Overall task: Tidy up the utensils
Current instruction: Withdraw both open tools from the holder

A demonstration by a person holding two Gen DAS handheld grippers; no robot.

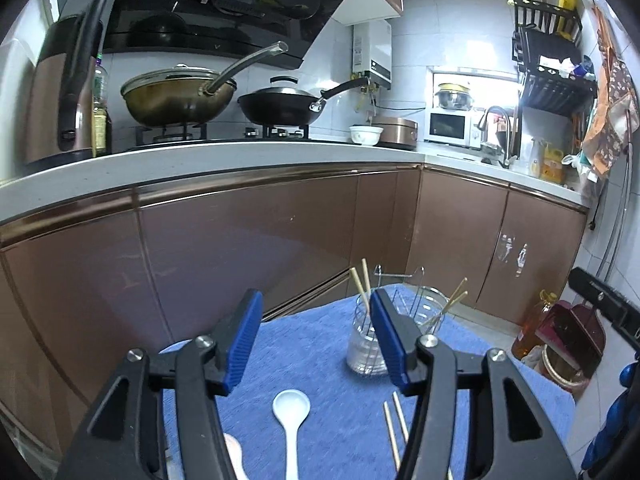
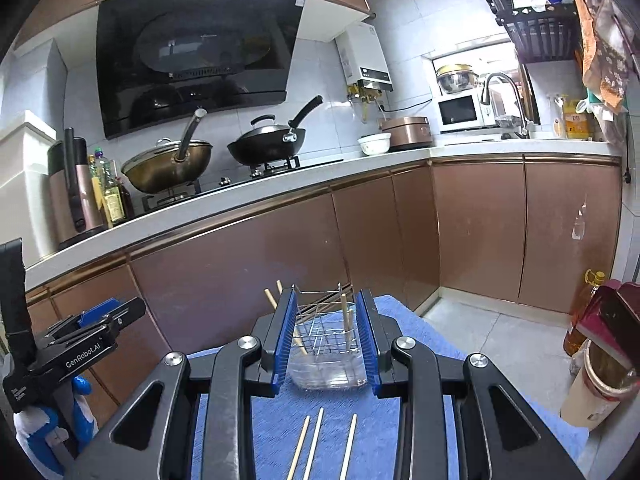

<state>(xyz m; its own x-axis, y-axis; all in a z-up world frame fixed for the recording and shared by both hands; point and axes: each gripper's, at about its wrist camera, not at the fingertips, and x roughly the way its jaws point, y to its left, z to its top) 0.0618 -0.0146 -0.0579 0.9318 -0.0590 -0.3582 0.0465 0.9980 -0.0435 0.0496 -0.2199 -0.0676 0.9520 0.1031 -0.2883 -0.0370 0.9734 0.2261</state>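
A clear utensil holder with a wire rack (image 1: 370, 340) (image 2: 326, 354) stands on a blue cloth (image 1: 332, 360) (image 2: 276, 432), with several chopsticks upright in it. A white spoon (image 1: 291, 412) lies on the cloth below my left gripper (image 1: 316, 300), which is open and empty. Two loose chopsticks (image 1: 394, 428) lie right of the spoon. In the right wrist view three chopsticks (image 2: 320, 444) lie flat below my right gripper (image 2: 326, 300), open and empty, framing the holder. The left gripper also shows there at the left edge (image 2: 108, 314).
Brown cabinet doors (image 1: 240, 248) stand behind the cloth under a white counter (image 2: 280, 184) with two woks on a stove. An oil bottle (image 2: 580, 312) and a red dustpan in a bin (image 2: 604, 352) stand on the tiled floor at right.
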